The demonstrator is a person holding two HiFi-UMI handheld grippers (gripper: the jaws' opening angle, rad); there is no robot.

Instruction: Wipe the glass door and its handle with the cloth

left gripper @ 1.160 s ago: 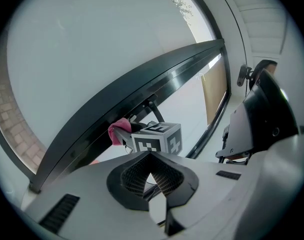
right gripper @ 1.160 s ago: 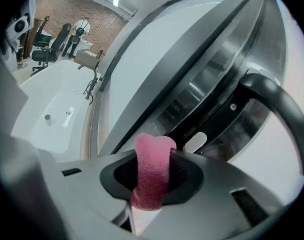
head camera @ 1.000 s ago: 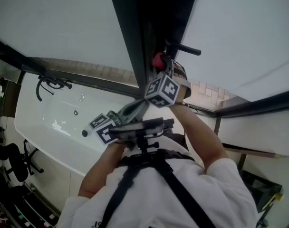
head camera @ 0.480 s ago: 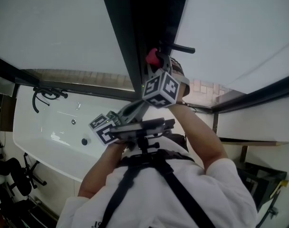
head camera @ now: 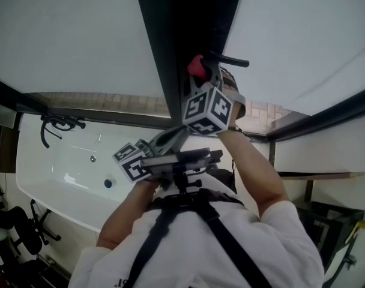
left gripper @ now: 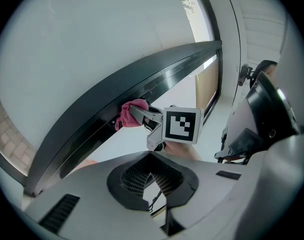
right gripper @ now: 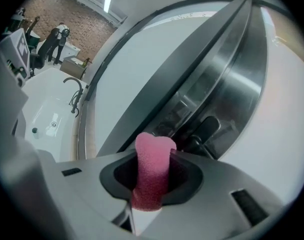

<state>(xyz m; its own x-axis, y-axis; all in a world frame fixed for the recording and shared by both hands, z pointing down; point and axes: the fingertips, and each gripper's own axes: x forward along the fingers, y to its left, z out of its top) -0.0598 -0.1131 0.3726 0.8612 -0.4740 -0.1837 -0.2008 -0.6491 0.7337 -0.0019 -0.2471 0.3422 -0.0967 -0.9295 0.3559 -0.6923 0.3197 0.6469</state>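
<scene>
My right gripper [head camera: 200, 72] is shut on a pink cloth [head camera: 196, 66] and holds it against the dark door frame [head camera: 170, 35], just left of the black handle [head camera: 232, 60]. In the right gripper view the cloth [right gripper: 153, 169] sticks up between the jaws, with the handle [right gripper: 208, 128] close behind it. Frosted glass panes [head camera: 68, 29] lie on both sides of the frame. My left gripper [head camera: 179, 132] hangs lower, near the person's chest, shut and with nothing in it. The left gripper view shows the cloth [left gripper: 133, 112] touching the frame [left gripper: 107, 104].
A white bathtub [head camera: 62, 173] with a black faucet [head camera: 56, 123] lies at the left, beyond the glass. Dark horizontal frame rails [head camera: 326, 122] run along the panes. The person's arms and a chest harness [head camera: 188, 221] fill the lower middle.
The right gripper with the cloth has shifted slightly along the frame beside the handle. The left gripper has stayed in place.
</scene>
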